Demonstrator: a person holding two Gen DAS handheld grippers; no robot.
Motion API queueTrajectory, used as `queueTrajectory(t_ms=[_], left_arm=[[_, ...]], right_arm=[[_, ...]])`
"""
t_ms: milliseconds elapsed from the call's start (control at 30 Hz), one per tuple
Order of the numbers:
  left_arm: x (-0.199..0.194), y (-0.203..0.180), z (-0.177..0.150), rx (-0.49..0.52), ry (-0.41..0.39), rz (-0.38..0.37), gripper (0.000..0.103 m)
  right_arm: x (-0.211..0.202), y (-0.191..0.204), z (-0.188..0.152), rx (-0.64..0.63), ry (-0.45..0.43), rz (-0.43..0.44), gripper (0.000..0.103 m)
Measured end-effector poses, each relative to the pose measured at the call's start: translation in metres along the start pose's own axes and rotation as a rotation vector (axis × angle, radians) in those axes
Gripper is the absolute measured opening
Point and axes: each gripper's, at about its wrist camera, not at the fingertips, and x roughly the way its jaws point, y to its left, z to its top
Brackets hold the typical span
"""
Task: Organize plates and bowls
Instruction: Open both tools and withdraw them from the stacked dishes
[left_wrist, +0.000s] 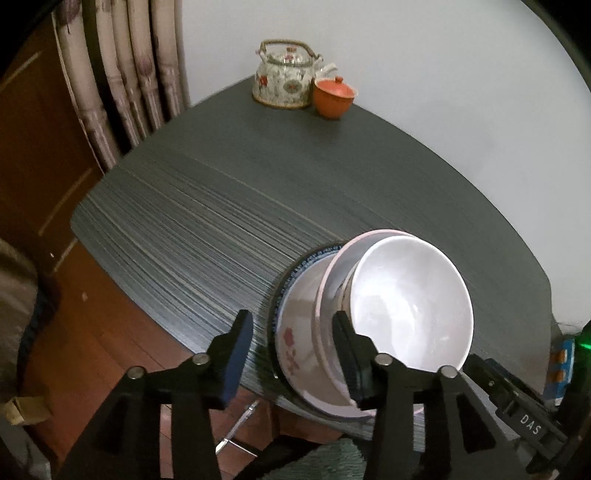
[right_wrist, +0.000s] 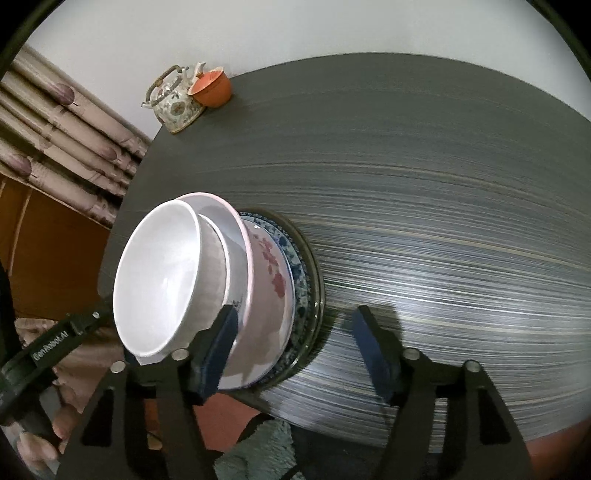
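Observation:
A stack stands at the near edge of the dark grey table (left_wrist: 221, 192). A plain white bowl (left_wrist: 410, 302) sits in a pink-rimmed bowl with red flowers (left_wrist: 295, 343), on a blue-patterned plate (left_wrist: 317, 254) and a dark plate under it. In the right wrist view the white bowl (right_wrist: 159, 277) tops the flowered bowl (right_wrist: 266, 295) and blue plate (right_wrist: 301, 284). My left gripper (left_wrist: 291, 350) is open, straddling the stack's left rim. My right gripper (right_wrist: 295, 347) is open, its left finger (right_wrist: 221, 343) against the stack's right side.
A floral teapot (left_wrist: 284, 77) and an orange lidded cup (left_wrist: 334, 96) stand at the table's far corner by the white wall. Curtains (left_wrist: 122, 74) and a wooden cabinet (left_wrist: 33, 147) lie left of the table. Reddish floor and a green rug (left_wrist: 325, 461) lie below.

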Motion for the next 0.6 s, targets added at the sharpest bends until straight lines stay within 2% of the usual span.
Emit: queueTrajectory(t_ms=[100,133,367,600], left_arm=[[-0.010,-0.008,-0.005,0.033,-0.031,0.031,0.057],[-0.013,-0.010,-0.008,0.040,-0.037,0.037,0.058],[-0.025,-0.028,-0.023,0.091,-0.042,0.027,0.059],[-0.032,-0.043,-0.031,0.124,-0.043,0.016,0.060]], right_arm=[[-0.009,0.002,-0.007,-0.036,-0.026,-0.023,0.068],[-0.011,0.003,-0.009,-0.045,-0.031,-0.023,0.073],[-0.022,0.021,-0.034,-0.159,-0.077,-0.024,0.088],[-0.022,0.034,-0.047,-0.208,-0.066,-0.007,0.089]])
